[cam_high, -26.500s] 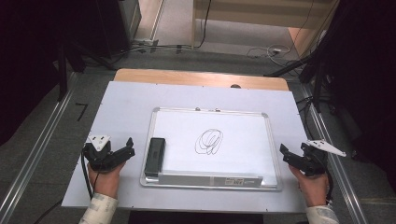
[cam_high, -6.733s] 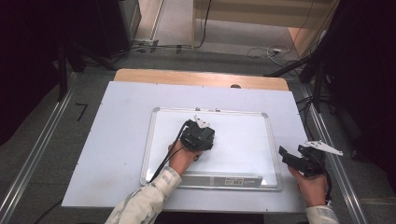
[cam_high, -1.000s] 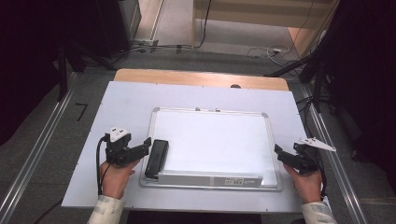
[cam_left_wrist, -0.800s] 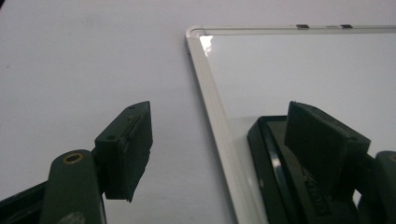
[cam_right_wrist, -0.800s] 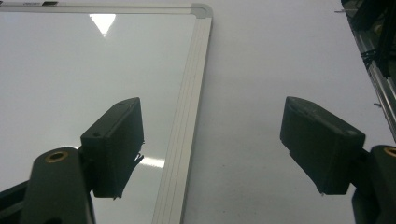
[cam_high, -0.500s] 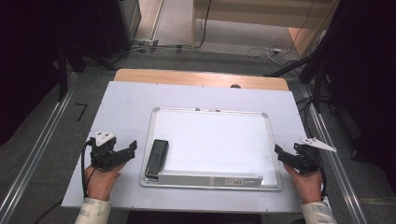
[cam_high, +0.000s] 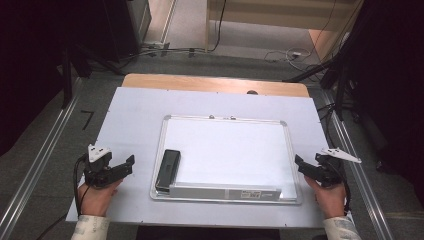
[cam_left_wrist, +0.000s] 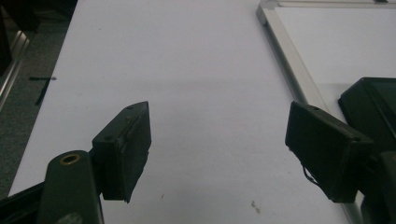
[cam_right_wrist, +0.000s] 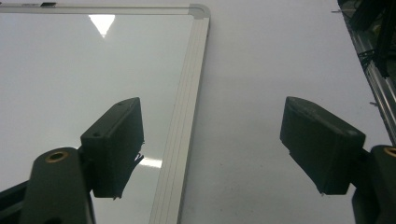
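A whiteboard (cam_high: 227, 150) with a silver frame lies in the middle of the white table, its surface wiped blank. A black eraser (cam_high: 168, 168) rests on the board's left edge, near the tray. My left gripper (cam_high: 126, 165) is open over the bare table to the left of the board, with nothing between its jaws; in the left gripper view (cam_left_wrist: 219, 154) the eraser (cam_left_wrist: 373, 109) and the board frame (cam_left_wrist: 289, 65) show at the right. My right gripper (cam_high: 300, 165) is open at the board's right edge; in the right gripper view (cam_right_wrist: 212, 144) it straddles the frame (cam_right_wrist: 184, 112).
The white table top (cam_high: 135, 115) has free room left and right of the board. A wooden strip (cam_high: 215, 84) runs along the far edge. Metal rails (cam_high: 42, 165) flank the table, and cables lie on the floor beyond.
The scribble on the board has been wiped away. My left gripper left the eraser on the board's left edge and moved back left and toward the person. The right gripper has barely moved.
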